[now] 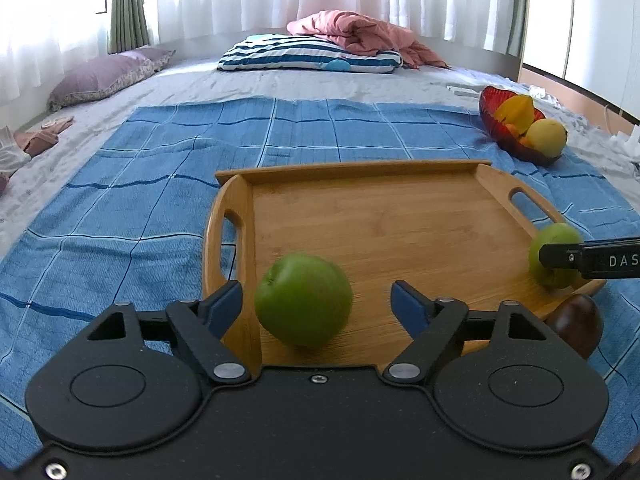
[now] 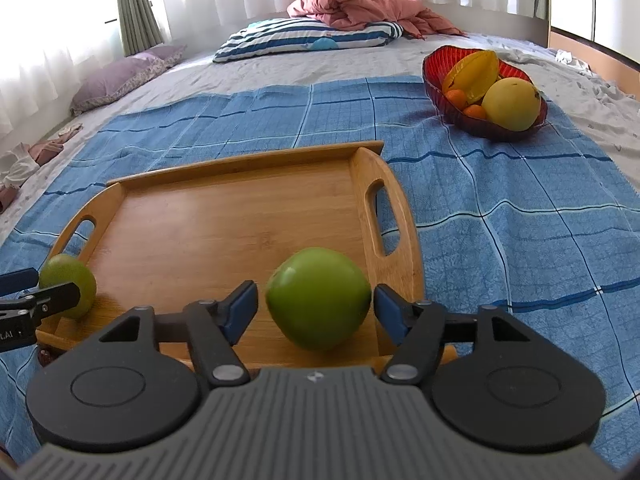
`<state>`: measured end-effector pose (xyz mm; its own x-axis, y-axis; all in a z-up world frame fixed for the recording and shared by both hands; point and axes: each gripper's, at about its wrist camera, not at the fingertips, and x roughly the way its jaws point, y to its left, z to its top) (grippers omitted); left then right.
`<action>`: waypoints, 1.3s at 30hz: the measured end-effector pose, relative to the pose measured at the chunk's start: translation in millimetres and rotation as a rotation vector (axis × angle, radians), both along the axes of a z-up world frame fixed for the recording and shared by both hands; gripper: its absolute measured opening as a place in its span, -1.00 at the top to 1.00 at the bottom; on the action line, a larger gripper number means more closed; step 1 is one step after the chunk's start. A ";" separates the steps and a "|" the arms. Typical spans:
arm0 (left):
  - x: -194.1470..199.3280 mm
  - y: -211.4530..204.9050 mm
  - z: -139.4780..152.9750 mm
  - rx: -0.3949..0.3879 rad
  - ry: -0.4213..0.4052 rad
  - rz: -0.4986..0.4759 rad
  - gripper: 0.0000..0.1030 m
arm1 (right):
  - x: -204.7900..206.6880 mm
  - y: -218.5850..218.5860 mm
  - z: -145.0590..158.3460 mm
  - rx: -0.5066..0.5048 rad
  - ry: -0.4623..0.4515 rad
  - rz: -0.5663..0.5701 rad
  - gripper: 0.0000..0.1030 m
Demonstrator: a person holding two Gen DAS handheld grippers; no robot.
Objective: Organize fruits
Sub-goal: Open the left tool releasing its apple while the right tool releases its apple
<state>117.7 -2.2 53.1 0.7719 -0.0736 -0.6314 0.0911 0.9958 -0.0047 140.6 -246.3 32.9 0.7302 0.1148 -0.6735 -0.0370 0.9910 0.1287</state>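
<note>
**Sitting loose between spread jaws: two green fruits on the wooden tray**

Blurring softens both green fruits, so their skin detail is hard to make out. A dark brown rounded thing at the lower right of the left wrist view is half hidden behind the tray's edge and the gripper body; what it is cannot be told. In the red bowl, upper right of the right wrist view, the small orange fruits are partly covered by the others.

Counted: two green fruits, one wooden tray with a handle slot at each end, one bowl holding a yellow starfruit, a round yellow fruit and two small orange ones.

Each green fruit is round, smooth and apple-like. One green fruit lies on the tray's near left corner, between the blue pads of the left gripper, whose jaws stand apart with a gap on each side. The other green fruit rests at the tray's near right end, inside the right gripper, also spread; its right pad is just beside the fruit.

All of this lies on a blue checked cloth spread over a bed.
</note>
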 end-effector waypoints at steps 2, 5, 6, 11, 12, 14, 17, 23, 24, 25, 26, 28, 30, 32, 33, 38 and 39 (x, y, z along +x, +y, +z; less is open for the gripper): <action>-0.8 0.3 0.0 -0.004 -0.003 -0.001 -0.64 | -1.4 0.7 0.7 -0.008 -0.006 0.003 -0.62; -3.0 0.7 0.0 -0.005 -0.009 -0.003 -0.70 | -3.2 1.4 0.9 -0.021 -0.010 0.005 -0.67; -3.6 0.7 -0.2 -0.004 -0.010 -0.004 -0.72 | -4.0 1.5 0.5 -0.024 -0.011 0.005 -0.69; -8.4 1.1 -1.8 -0.001 -0.014 -0.009 -0.79 | -7.2 0.0 -1.2 -0.032 -0.012 0.007 -0.75; -9.5 1.7 -2.1 -0.003 -0.016 -0.010 -0.84 | -7.9 -0.2 -1.1 -0.034 -0.012 0.007 -0.76; -11.5 3.2 -2.9 -0.006 -0.018 -0.010 -0.85 | -9.1 -0.5 -0.7 -0.038 -0.015 0.004 -0.79; -14.4 4.8 -4.0 -0.012 -0.016 -0.013 -0.86 | -12.1 -1.1 0.3 -0.044 -0.024 0.000 -0.85; -23.5 6.8 -4.2 -0.022 -0.021 -0.026 -0.94 | -19.4 0.8 5.9 -0.078 -0.059 0.002 -0.98; -25.1 7.2 -4.1 -0.024 -0.023 -0.028 -0.95 | -21.0 1.2 6.8 -0.083 -0.066 0.001 -0.99; -27.6 7.5 -3.9 -0.028 -0.024 -0.032 -0.95 | -23.4 1.4 7.8 -0.089 -0.075 0.001 -1.00; -30.0 7.8 -3.8 -0.032 -0.026 -0.034 -0.95 | -25.9 1.7 8.4 -0.092 -0.083 0.001 -1.00; -35.1 8.8 -3.6 -0.042 -0.028 -0.039 -0.97 | -30.7 1.9 9.2 -0.094 -0.096 0.002 -1.00; -41.2 10.4 -3.6 -0.052 -0.032 -0.043 -0.97 | -37.2 2.0 9.3 -0.089 -0.110 0.003 -1.00; -47.3 10.9 -2.9 -0.061 -0.041 -0.047 -0.98 | -44.1 1.7 8.9 -0.081 -0.132 -0.001 -1.00; -50.9 11.8 -3.0 -0.066 -0.047 -0.049 -0.99 | -48.7 1.9 8.8 -0.079 -0.151 -0.004 -1.00; -65.7 13.9 -3.5 -0.079 -0.058 -0.057 -0.99 | -68.1 7.1 7.1 -0.113 -0.224 -0.014 -1.00; -68.6 14.0 -4.0 -0.079 -0.060 -0.060 -0.99 | -71.4 8.7 6.3 -0.122 -0.233 -0.014 -1.00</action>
